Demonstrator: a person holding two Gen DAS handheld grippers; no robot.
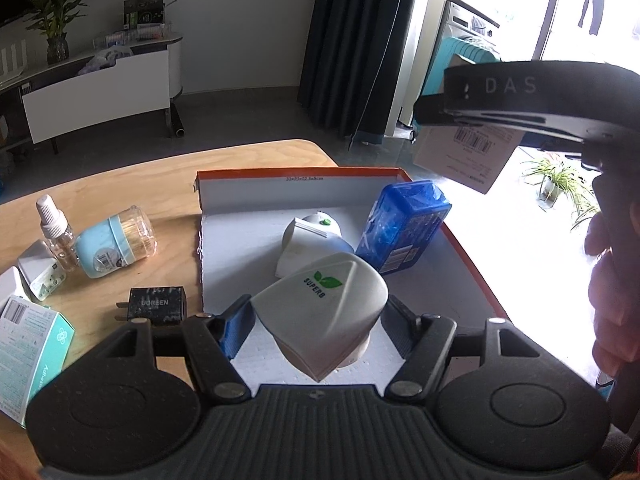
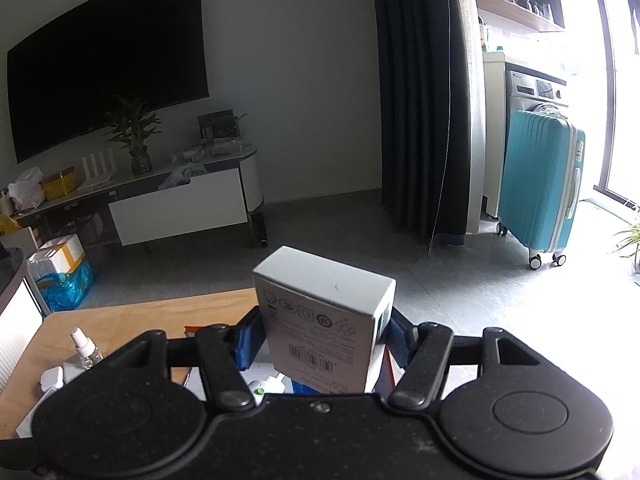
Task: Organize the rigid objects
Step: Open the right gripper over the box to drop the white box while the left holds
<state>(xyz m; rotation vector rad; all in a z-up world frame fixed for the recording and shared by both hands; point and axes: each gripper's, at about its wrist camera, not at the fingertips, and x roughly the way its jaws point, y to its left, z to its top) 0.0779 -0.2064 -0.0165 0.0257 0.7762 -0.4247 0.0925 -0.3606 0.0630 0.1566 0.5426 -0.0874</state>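
My left gripper is shut on a white SUPERB device and holds it over the near part of the orange-rimmed box lid. In the lid lie another white device and a blue pack. My right gripper is shut on a white carton, held high above the table; it also shows in the left wrist view, above the lid's far right corner.
On the wooden table left of the lid lie a toothpick jar, a spray bottle, a black UGREEN charger, a white adapter and a teal box. A teal suitcase stands on the floor.
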